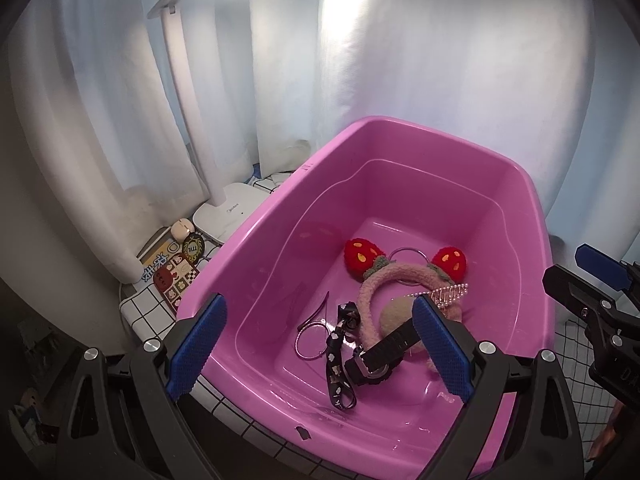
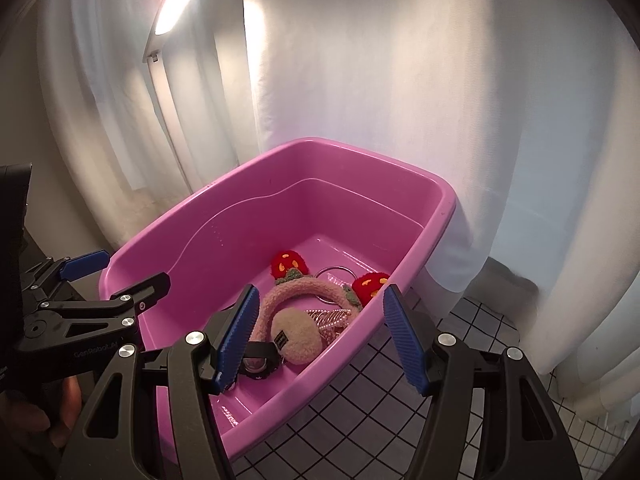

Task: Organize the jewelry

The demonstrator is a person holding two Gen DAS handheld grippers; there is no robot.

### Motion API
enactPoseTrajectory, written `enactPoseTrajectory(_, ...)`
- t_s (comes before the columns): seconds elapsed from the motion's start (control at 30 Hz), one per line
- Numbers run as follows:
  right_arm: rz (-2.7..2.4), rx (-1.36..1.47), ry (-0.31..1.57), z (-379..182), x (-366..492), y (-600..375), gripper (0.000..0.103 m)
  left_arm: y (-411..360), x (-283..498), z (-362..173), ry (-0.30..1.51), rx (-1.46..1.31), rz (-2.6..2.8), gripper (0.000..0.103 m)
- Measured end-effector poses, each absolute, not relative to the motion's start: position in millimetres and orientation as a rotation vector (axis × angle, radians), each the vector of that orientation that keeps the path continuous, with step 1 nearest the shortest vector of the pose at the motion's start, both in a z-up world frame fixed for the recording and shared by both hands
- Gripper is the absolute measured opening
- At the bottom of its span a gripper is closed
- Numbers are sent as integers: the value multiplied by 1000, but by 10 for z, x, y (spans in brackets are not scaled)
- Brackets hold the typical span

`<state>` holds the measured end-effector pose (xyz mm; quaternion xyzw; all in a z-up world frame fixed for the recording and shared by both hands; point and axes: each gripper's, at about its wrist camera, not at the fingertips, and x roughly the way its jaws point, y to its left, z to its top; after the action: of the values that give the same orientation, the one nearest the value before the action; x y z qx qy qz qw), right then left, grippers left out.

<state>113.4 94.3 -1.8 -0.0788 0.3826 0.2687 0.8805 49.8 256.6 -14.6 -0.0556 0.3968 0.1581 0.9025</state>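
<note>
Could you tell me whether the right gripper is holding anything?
No, the right gripper stands open and empty above the pink tub.

Glossy smooth plastic forms the pink tub [image 1: 256,240], holding a fuzzy fleece headband [image 1: 400,276], thin shiny metal rings [image 1: 406,254] and a matt black watch strap [image 1: 394,344], before soft white cloth curtains [image 1: 440,80].

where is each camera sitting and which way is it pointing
Left wrist: on the left hand-held gripper, looking down into the pink tub from its left; own open fingers frame it, the right hand-held gripper shows at the edge.
Right wrist: on the right hand-held gripper, looking down from the tub's right.
Shared: tub, strawberry headband, watch.
</note>
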Motion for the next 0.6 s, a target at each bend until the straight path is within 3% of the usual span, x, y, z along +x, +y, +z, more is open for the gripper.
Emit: enactPoseTrajectory(0.6, 558, -164, 792, -12, 1083, 891, 62, 2560, 479, -125, 825, -129, 320, 92)
